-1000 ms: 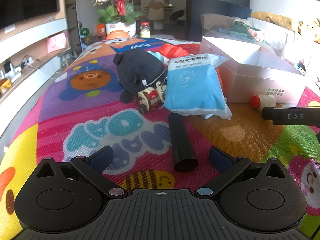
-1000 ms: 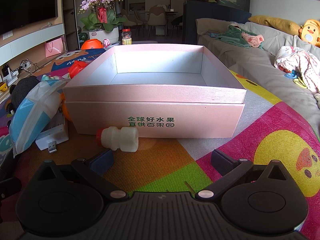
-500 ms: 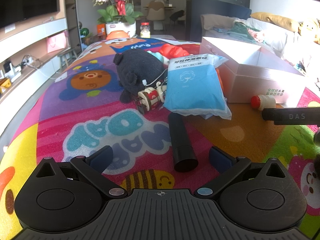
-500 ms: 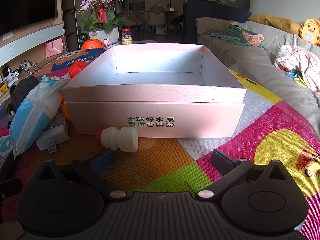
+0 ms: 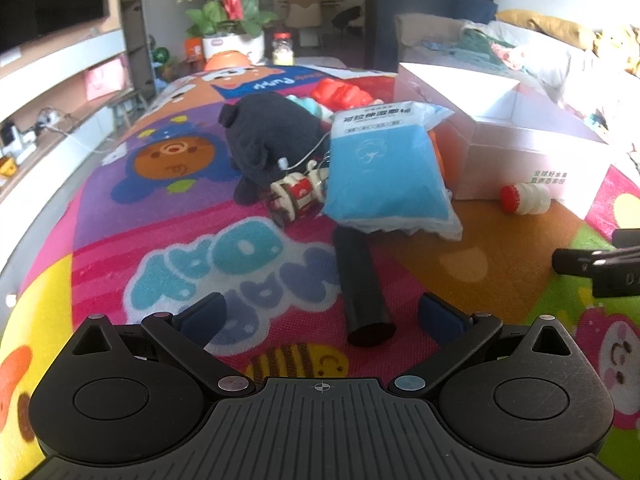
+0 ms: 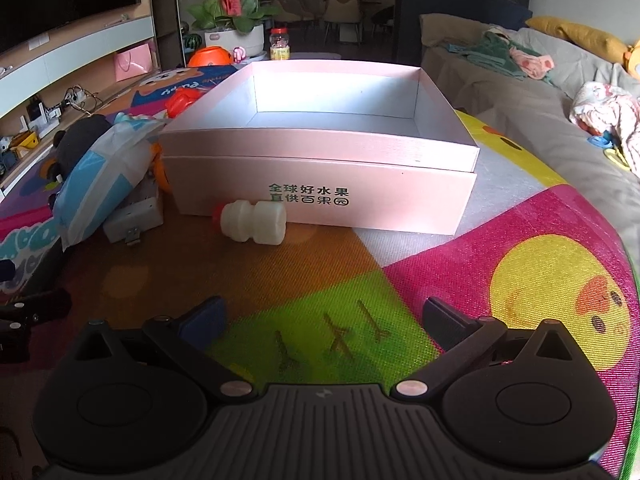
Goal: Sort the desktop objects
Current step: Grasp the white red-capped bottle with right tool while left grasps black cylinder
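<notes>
Lower centre of both views: left gripper [image 5: 320,314] and right gripper [image 6: 322,316] spread wide, empty. Black tube [image 5: 360,280] centre; small white bottle [image 6: 253,222] touching pink box [image 6: 320,196], centre-left.

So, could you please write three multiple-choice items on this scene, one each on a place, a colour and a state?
1. Where does the small white bottle lie?
A. inside the box
B. on the mat against the front wall of the pink box
C. on the black plush toy

2. What colour is the bottle's cap?
A. red
B. green
C. black

3. How is the left gripper?
A. shut on the black cylinder
B. shut on nothing
C. open, holding nothing

Key: 1 B, it rests below the printed wall; 2 A, the cap shows red; 3 C, its fingers stand apart beside the cylinder.
</notes>
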The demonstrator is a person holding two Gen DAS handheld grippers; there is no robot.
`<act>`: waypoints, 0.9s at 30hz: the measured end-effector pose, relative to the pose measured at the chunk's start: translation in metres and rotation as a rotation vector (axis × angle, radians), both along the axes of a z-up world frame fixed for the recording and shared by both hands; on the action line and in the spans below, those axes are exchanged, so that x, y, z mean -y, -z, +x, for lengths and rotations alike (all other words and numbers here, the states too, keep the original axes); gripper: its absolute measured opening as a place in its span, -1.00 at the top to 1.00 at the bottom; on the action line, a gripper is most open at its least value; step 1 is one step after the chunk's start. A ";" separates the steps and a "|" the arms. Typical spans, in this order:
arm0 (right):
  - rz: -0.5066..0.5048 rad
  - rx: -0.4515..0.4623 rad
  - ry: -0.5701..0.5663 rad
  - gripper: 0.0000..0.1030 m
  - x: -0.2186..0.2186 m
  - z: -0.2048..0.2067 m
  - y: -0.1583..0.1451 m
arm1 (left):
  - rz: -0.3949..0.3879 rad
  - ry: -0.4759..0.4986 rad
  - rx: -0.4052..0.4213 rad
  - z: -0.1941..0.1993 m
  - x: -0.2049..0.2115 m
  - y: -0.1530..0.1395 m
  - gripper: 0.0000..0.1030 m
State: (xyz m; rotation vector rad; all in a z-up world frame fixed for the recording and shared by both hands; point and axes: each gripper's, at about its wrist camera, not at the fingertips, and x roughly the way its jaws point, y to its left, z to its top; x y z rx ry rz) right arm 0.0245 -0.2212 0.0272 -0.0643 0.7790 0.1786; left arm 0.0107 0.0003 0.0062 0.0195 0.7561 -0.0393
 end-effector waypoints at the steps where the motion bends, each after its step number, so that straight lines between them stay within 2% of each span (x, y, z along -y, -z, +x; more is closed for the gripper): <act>1: 0.000 0.005 0.001 -1.00 0.000 -0.001 0.000 | -0.012 0.024 0.006 0.003 0.001 -0.001 -1.00; 3: 0.001 0.012 0.004 -1.00 0.000 -0.002 0.001 | -0.006 0.048 0.038 0.013 0.004 -0.005 -1.00; 6: 0.001 0.015 0.005 -1.00 0.000 -0.003 0.000 | 0.048 0.054 0.110 0.032 0.008 -0.014 -1.00; 10: -0.002 0.017 -0.001 -1.00 0.000 -0.002 0.000 | 0.118 0.020 0.163 0.067 0.003 -0.022 -1.00; 12: -0.002 0.018 -0.039 -1.00 -0.004 0.000 -0.001 | 0.149 0.006 0.182 0.085 -0.002 -0.026 -1.00; 16: -0.041 0.104 -0.084 -1.00 -0.022 0.003 -0.012 | 0.205 -0.065 0.212 0.118 -0.018 -0.030 -1.00; 18: -0.029 0.120 -0.088 -1.00 -0.030 0.012 -0.018 | 0.177 -0.088 0.212 0.125 -0.030 -0.037 -1.00; 20: -0.024 0.115 -0.076 -0.87 -0.037 0.022 -0.020 | 0.132 -0.107 0.228 0.119 -0.039 -0.046 -1.00; 22: -0.019 0.087 -0.071 -0.48 -0.041 0.033 -0.018 | 0.098 -0.114 0.262 0.107 -0.046 -0.053 -1.00; 23: -0.010 0.072 -0.067 -0.38 -0.041 0.037 -0.016 | 0.084 -0.120 0.277 0.098 -0.049 -0.056 -1.00; 25: 0.026 0.040 -0.064 0.13 -0.039 0.040 -0.014 | 0.057 -0.107 0.291 0.080 -0.052 -0.061 -1.00; 27: 0.042 0.027 -0.074 0.13 -0.036 0.037 -0.014 | 0.044 -0.093 0.294 0.061 -0.053 -0.064 -1.00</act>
